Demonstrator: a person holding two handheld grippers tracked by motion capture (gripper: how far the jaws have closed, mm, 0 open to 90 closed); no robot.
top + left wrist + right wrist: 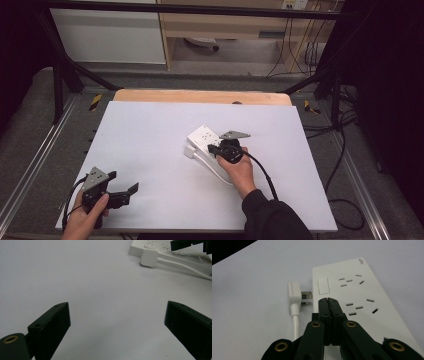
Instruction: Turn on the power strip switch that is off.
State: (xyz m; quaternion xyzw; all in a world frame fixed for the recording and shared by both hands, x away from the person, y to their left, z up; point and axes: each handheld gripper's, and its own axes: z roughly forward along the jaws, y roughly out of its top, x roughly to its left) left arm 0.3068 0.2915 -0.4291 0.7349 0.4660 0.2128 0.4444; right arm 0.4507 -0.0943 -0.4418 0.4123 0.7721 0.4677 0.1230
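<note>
A broad white table top (150, 150) spreads across the high view, with a strip of bare wood (200, 96) along its far edge and dark floor around it. Just right of the middle of that white surface lies the white power strip (204, 137), flat on its back, sockets up; from the right gripper view its face (362, 297) shows a rocker switch at the near-left corner and two groups of slots running away from it. Down at the near-left corner of the table sits the left gripper (122, 188), held in the person's left hand (85, 220), well apart from the strip; its jaws stand wide open over bare white surface, nothing between them, as the left gripper view (117, 325) makes plain. Over to the right gripper (215, 149), held in the right hand (240, 172): its jaws are pressed together, closed on nothing, tips poised over the near-left part of the strip just by the switch (329, 300). Whether the tips actually touch the plastic, I can't tell. Smallest of all, the white plug (295, 296) lies on the table just beside the strip's left edge, prongs pointing at the strip's side, its white cable (295, 325) trailing back toward the hand.
</note>
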